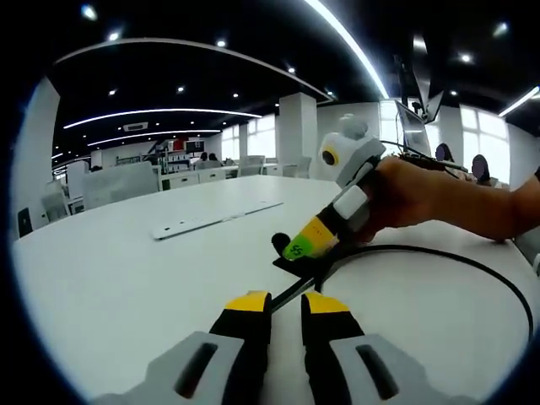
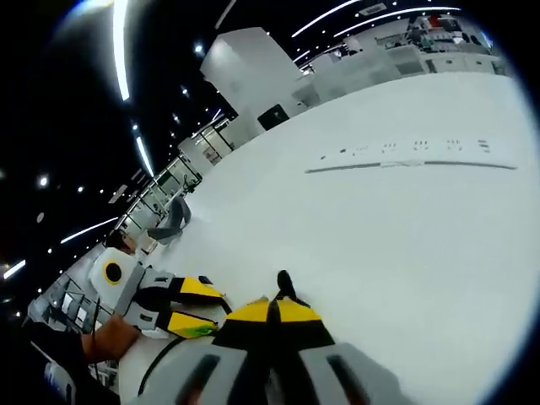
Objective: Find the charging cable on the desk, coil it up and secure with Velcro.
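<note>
Two tools at work over the white counter [image 1: 126, 278]. Nearest, left tool [image 1: 287, 305]: yellow-tipped jaws narrowly parted, with the black charging cable [image 1: 405, 247] running up through the gap; no firm pinch to be seen there. Just beyond, right tool [image 1: 292, 251], gripped by a hand [image 1: 405, 198] and angled down from the right, tip set on a small black piece at the cable's near end. Seen along its own jaws in the right gripper view, shut tight on that black end; could not tell whether plug or Velcro tab. From that point, swept out to the right in one wide, loose arc across the counter and curved back toward the near edge, lying flat and uncoiled.

Judged as early in the job: cable found and taken in hand, one end secured. No finished coil visible and no strap seen wrapped round anything. Left to do, by that reading: gathering the long arc into loops, then closing the Velcro over the bundle.

Farther off, lay a long flat white strip [image 1: 215, 221] well apart from the cable. Beyond the counter's edge, stood desks and chairs, a white column [image 1: 297, 126], and bright ceiling light lines overhead.
</note>
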Tool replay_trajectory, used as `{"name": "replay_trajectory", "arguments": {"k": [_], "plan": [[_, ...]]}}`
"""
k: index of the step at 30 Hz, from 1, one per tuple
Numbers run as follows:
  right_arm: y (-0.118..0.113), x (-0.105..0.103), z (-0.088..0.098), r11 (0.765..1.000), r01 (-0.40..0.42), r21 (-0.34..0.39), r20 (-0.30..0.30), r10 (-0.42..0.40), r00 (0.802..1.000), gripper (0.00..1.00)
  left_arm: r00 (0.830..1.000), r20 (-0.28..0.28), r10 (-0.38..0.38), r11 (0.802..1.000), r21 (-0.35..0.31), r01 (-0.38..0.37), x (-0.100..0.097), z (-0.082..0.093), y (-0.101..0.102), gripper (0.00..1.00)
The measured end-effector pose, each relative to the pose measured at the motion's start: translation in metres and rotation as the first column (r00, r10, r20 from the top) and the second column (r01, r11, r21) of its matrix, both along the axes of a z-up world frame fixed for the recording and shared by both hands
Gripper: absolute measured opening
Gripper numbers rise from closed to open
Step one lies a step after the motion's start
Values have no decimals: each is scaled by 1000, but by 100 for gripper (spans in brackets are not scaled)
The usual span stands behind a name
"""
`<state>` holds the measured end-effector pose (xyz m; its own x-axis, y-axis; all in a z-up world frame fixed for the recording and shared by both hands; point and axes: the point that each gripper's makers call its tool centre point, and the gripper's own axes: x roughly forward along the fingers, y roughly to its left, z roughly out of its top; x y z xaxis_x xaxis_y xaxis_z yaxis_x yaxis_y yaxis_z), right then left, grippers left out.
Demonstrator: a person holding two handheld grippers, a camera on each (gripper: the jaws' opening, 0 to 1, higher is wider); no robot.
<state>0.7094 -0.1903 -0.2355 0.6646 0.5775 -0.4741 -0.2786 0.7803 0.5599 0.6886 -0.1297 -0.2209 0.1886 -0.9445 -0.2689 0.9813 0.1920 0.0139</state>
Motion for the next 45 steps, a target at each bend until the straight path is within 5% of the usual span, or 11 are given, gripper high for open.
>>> {"name": "replay_trajectory", "arguments": {"k": [11, 23, 24, 32, 39, 41, 45], "plan": [[-14, 11, -2, 992, 54, -117, 59, -47, 997, 2, 1000, 0, -1, 1000, 0, 1, 7, 0, -3, 15], [-7, 6, -1, 992, 50, -118, 87, -39, 995, 2, 1000, 0, 0, 1000, -1, 0, 9, 1, -4, 15], [-8, 10, -2, 980, 48, -194, 145, -20, 989, 2, 1000, 0, 0, 1000, -1, 0, 9, 1, -4, 15], [-8, 12, -2, 969, 56, -241, 144, -21, 989, 2, 1000, 1, -1, 1000, -2, 1, 2, 0, -1, 15], [3, -4, 28, 954, 30, -298, 237, 43, 971, 2, 1000, 1, -1, 1000, -3, 1, -2, -1, 0, 15], [6, -7, 30, 932, -2, -362, 253, 100, 962, 2, 1000, 1, -2, 1000, -2, 2, -3, -1, 1, 15], [14, -13, 17, 832, -109, -545, 225, 271, 936, 2, 1000, 2, -1, 1000, -2, 1, -5, -1, 1, 15]]}}
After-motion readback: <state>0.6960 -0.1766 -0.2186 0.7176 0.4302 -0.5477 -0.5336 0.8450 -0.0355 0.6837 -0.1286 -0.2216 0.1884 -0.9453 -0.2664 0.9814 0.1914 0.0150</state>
